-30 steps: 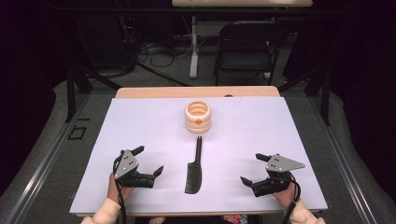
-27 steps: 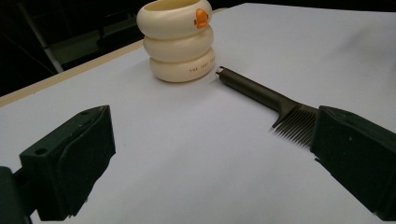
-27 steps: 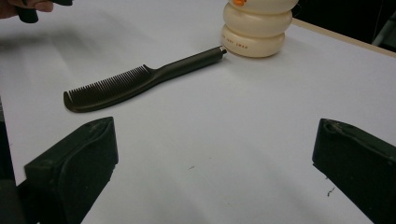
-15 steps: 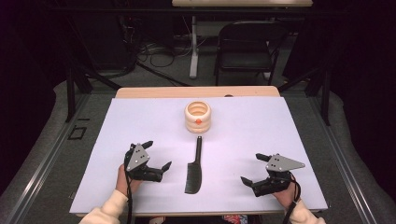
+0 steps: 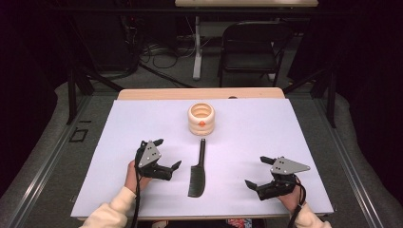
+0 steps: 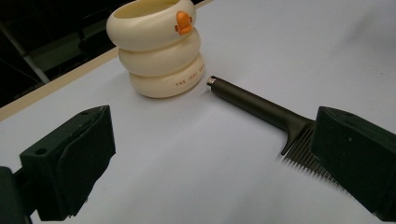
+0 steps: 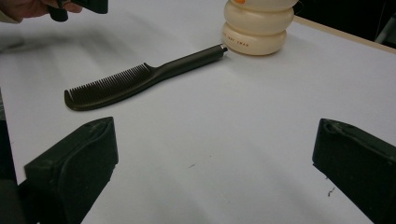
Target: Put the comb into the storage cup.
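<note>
A black comb (image 5: pixel 197 173) lies on the white table top (image 5: pixel 266 128), handle pointing away toward a cream ringed cup (image 5: pixel 201 118) with an orange duck mark. My left gripper (image 5: pixel 168 153) hovers open just left of the comb. In the left gripper view the comb (image 6: pixel 261 105) runs behind the right jaw, the cup (image 6: pixel 159 51) stands beyond, and nothing lies between the jaws of the gripper (image 6: pixel 215 126). My right gripper (image 5: pixel 255 171) stands open at the front right, empty. From the right gripper view the comb (image 7: pixel 140 81) and cup (image 7: pixel 257 23) lie ahead of its gripper (image 7: pixel 217 135).
A wooden strip (image 5: pixel 199 93) edges the table's far side. Behind it stand a dark folding chair (image 5: pixel 249 47) and cables on the floor. The other hand and its gripper (image 7: pixel 79 5) show at the top left of the right gripper view.
My left gripper has moved right and slightly forward, closing in on the comb's left side. The right gripper, comb and cup have stayed put.
</note>
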`<state>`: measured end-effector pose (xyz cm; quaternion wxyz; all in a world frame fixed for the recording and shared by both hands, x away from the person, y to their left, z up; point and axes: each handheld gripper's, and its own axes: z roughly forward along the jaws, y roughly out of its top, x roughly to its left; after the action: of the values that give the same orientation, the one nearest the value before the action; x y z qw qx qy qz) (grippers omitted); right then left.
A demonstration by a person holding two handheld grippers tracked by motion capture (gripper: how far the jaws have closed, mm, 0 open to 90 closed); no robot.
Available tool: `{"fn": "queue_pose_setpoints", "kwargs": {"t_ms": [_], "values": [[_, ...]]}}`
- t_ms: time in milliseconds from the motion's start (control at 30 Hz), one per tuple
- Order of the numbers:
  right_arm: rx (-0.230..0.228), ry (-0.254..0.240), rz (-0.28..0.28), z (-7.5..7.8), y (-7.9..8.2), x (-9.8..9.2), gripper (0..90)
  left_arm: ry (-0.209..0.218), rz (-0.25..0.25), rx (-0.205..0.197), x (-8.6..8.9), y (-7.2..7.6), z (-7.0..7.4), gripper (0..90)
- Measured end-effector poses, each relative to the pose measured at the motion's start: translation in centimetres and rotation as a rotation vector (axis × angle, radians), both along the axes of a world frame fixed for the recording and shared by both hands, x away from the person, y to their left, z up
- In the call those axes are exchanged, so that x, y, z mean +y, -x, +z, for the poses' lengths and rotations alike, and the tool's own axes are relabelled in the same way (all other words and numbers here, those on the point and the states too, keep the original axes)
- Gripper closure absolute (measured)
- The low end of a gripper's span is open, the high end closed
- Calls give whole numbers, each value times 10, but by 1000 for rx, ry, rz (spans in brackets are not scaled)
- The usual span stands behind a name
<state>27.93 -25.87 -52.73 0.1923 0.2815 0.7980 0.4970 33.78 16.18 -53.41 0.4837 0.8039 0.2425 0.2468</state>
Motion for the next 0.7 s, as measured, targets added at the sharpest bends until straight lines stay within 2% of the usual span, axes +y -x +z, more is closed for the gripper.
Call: {"fn": "queue_pose_setpoints", "kwargs": {"t_ms": [700], "values": [[6,0,-1,0,0,0,0,-36,-38,25,-31,-26,3,17]]}}
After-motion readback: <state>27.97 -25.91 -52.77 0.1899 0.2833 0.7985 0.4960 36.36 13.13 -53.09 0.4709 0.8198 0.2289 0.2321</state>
